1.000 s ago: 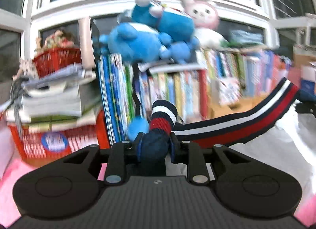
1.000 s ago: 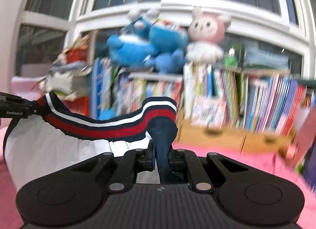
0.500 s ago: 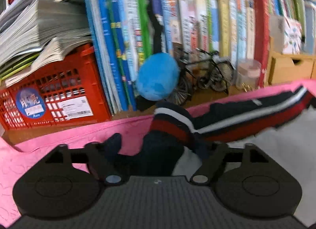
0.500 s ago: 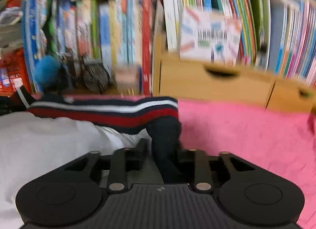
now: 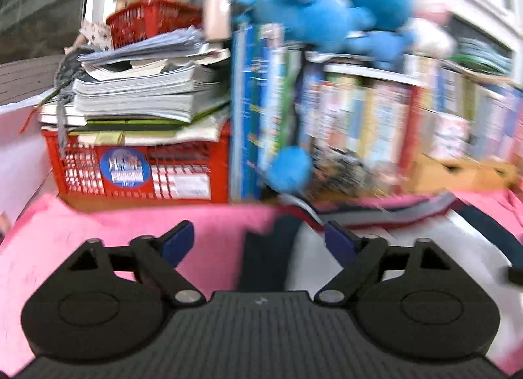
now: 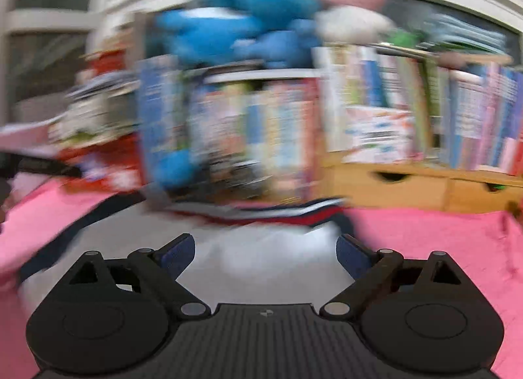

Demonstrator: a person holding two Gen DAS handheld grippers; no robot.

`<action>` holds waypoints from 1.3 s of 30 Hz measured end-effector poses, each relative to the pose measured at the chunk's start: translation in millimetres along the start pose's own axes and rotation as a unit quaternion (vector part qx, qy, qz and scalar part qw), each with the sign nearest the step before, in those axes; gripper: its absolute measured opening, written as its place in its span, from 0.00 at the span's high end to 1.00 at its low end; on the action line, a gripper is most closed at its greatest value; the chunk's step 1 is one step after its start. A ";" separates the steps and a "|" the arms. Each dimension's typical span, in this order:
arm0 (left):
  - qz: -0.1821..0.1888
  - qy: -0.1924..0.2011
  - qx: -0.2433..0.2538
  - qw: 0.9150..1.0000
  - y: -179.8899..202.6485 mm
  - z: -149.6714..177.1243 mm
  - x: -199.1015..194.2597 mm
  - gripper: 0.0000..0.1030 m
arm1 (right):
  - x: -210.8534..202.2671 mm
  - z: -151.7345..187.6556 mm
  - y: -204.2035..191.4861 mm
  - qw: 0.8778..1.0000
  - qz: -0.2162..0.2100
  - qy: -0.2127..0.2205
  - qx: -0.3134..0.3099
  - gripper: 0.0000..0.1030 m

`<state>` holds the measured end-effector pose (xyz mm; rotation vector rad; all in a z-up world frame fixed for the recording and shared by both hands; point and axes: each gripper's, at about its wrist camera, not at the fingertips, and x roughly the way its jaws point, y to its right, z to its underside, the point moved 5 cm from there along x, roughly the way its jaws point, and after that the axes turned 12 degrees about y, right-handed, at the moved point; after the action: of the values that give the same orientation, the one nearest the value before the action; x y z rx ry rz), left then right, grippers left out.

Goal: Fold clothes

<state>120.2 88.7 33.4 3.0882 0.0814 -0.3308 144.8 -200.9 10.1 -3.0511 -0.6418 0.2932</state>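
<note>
Both sets of jaws are spread wide now, holding nothing: left gripper point(image 5: 258, 238) and right gripper point(image 6: 264, 249) have let the striped hem point(image 6: 271, 212) go. It lies at twelve o'clock, laid over the white garment point(image 6: 261, 258) on the pink cover point(image 6: 425, 238). That fold looks placed; both views blur.

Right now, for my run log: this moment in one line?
step: fold laid | left gripper: open | right gripper: open | garment: on pink cover, striped hem far side | views: blurred
</note>
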 end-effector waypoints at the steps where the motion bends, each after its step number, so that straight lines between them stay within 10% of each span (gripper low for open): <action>1: 0.003 0.007 0.007 1.000 11.0 10.4 -18.8 0.06 | -7.6 7.1 -22.3 1.000 -0.025 -0.003 0.000 0.07; 6: -0.040 -0.096 0.053 0.993 28.3 63.9 -13.8 0.06 | -11.2 34.9 -87.4 0.996 -0.072 -0.048 -0.003 0.06; 10: -0.105 -0.134 0.095 0.981 10.3 77.4 -1.0 0.00 | -10.7 45.1 -56.3 0.997 0.005 -0.083 -0.007 0.08; 15: -0.157 -0.085 0.201 0.963 8.0 81.4 -2.4 0.00 | -28.6 60.7 21.3 0.986 0.122 -0.114 0.003 0.12; 17: -0.159 -0.086 0.192 0.965 1.1 80.3 -1.1 0.00 | -39.4 65.1 65.8 0.970 0.214 -0.118 -0.011 0.21; 22: -0.144 -0.084 0.134 0.977 -9.5 62.5 -11.5 0.06 | -69.9 64.0 138.1 0.948 0.290 -0.120 0.059 0.14; 29: 0.021 0.004 0.054 0.998 49.6 -4.4 -8.1 0.00 | -45.6 33.3 74.5 0.989 0.142 -0.027 0.016 0.17; 35: -0.068 -0.040 0.161 0.984 75.9 50.2 56.2 0.01 | 30.7 46.3 28.0 0.992 0.091 -0.079 -0.033 0.25; 39: -0.061 -0.077 0.113 0.989 51.6 69.0 67.4 0.00 | 69.8 53.9 18.3 0.989 0.085 -0.108 -0.048 0.27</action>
<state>174.3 37.8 -46.9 3.2739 0.2453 -0.6244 204.9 -191.3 -56.3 -3.2009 -0.4120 0.6219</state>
